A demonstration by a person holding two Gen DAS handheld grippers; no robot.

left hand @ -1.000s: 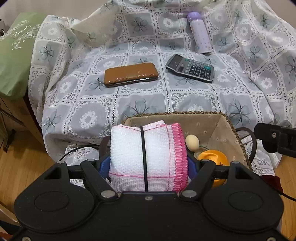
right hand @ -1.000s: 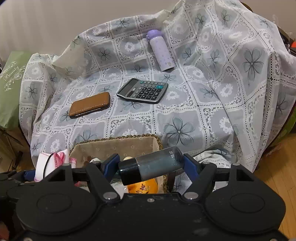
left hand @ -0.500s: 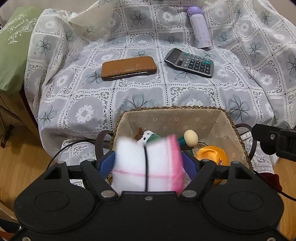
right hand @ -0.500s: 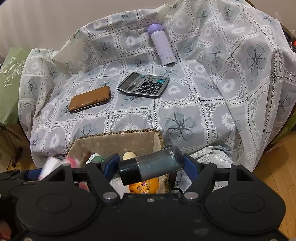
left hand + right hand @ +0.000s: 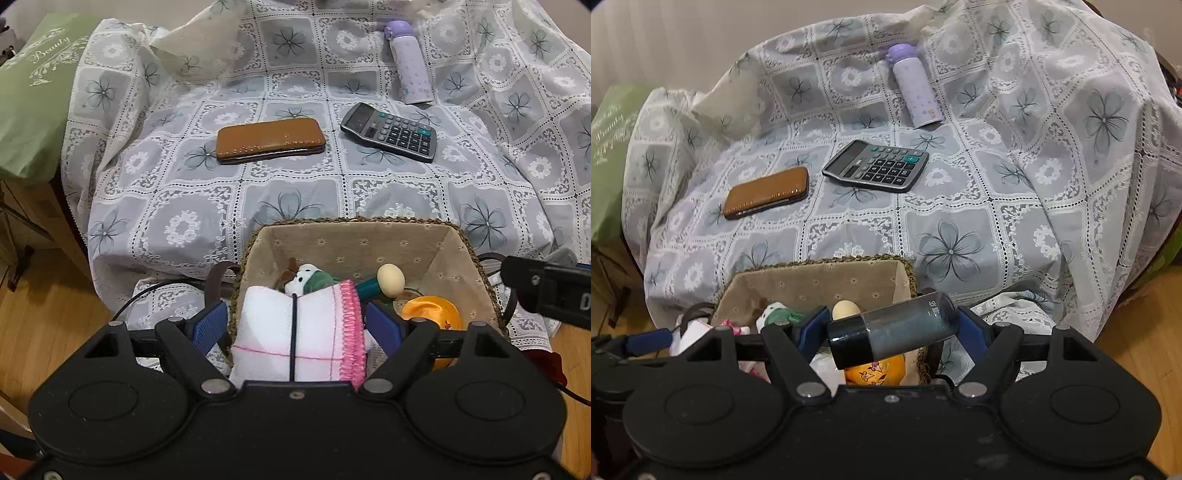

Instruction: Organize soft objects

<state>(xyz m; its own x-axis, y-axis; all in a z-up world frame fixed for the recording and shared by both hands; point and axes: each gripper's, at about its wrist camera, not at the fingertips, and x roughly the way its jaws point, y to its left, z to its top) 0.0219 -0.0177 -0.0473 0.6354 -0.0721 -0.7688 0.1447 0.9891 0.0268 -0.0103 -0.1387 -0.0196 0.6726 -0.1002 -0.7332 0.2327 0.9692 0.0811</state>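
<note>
A folded white towel with a pink crocheted edge [image 5: 299,332] rests in the near left of the lined wicker basket [image 5: 354,243]. My left gripper [image 5: 297,325] straddles it with the jaws opening, and small gaps show between the blue pads and the cloth. Behind the towel lie a small white-and-green plush toy [image 5: 310,277], a cream egg-shaped piece [image 5: 390,278] and an orange item [image 5: 432,312]. My right gripper [image 5: 892,332] is shut on a smoky translucent bottle with a black cap [image 5: 897,328], held sideways over the basket's right end [image 5: 901,273].
On the flowered lace cloth [image 5: 295,199] behind the basket lie a brown leather case [image 5: 269,140], a grey calculator [image 5: 389,131] and a lilac flask [image 5: 408,62]. A green cushion [image 5: 33,96] sits at the far left. Wooden floor shows on both sides.
The towel has gone down from above the basket into it, and the left jaws have parted from its sides. The right gripper holds the bottle as before.
</note>
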